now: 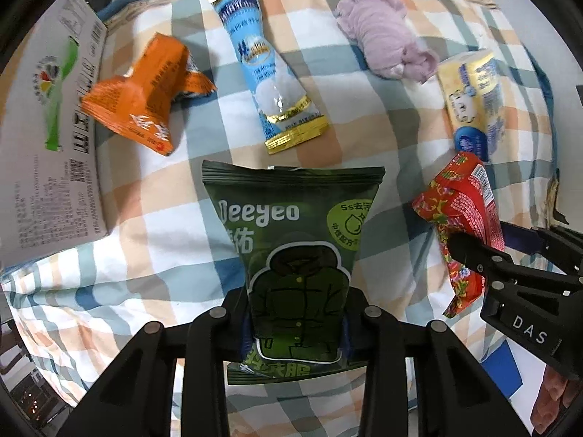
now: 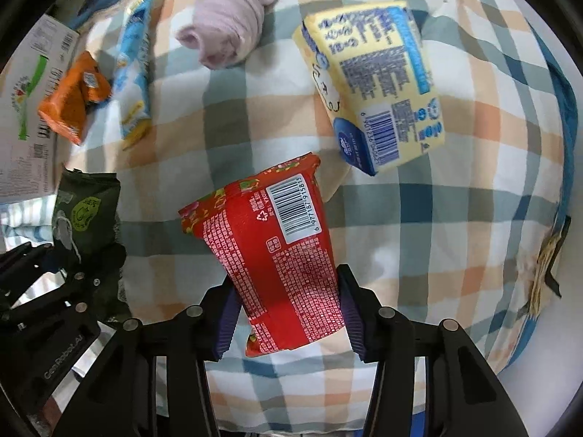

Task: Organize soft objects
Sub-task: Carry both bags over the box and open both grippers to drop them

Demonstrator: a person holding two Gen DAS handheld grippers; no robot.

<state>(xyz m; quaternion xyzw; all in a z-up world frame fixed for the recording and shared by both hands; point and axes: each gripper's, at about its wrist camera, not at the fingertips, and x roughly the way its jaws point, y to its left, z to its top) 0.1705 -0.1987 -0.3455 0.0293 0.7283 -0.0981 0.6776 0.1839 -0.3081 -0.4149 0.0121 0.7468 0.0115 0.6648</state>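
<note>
My left gripper is shut on a dark green Deeyeo wipes pack and holds it over the checked bedspread. My right gripper is shut on a red tissue pack, which also shows in the left wrist view. The green pack shows at the left of the right wrist view. On the bed lie an orange pack, a light blue pouch, a rolled lilac cloth and a yellow tissue pack.
A white cardboard box stands at the left edge of the bed. The checked bedspread covers the whole surface; its blue border runs along the far and right edges.
</note>
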